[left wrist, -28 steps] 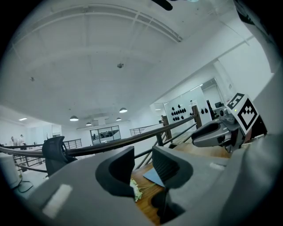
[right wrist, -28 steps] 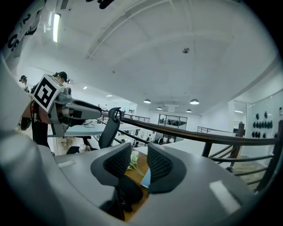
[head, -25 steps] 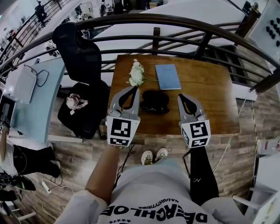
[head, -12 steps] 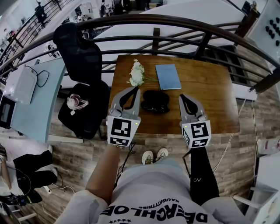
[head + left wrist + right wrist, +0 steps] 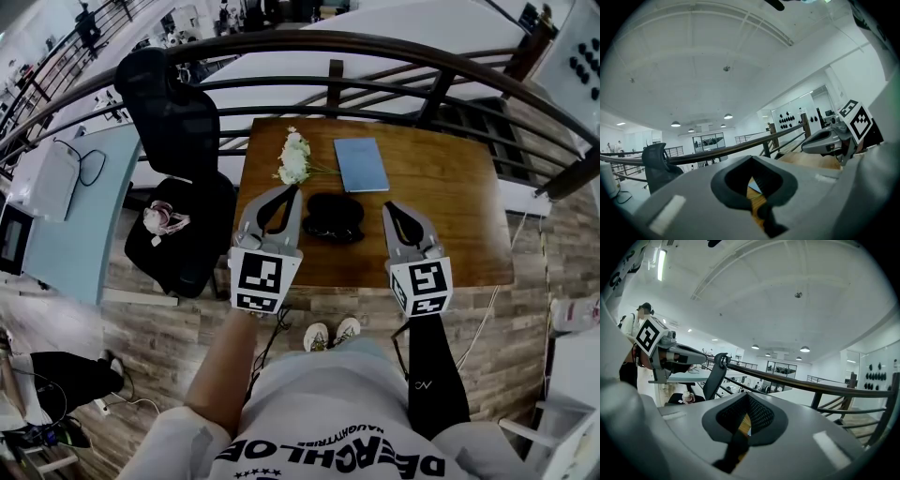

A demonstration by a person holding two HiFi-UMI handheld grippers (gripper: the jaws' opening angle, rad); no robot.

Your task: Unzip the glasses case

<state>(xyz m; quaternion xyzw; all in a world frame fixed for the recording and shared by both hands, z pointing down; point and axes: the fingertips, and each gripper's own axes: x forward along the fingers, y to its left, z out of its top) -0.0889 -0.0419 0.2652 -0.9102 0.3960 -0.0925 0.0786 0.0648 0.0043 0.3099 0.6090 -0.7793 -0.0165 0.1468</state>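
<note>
A black oval glasses case (image 5: 333, 217) lies on the brown wooden worktop (image 5: 441, 187), between the left hand-held gripper (image 5: 292, 190) and the right hand-held gripper (image 5: 387, 205). Both have jaws together, empty

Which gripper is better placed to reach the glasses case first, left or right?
Left, probably. The left gripper ends nearer the glasses case than the right gripper does. Both are shut and empty, neither touches the case, and the zipper pull cannot be made out.
</note>
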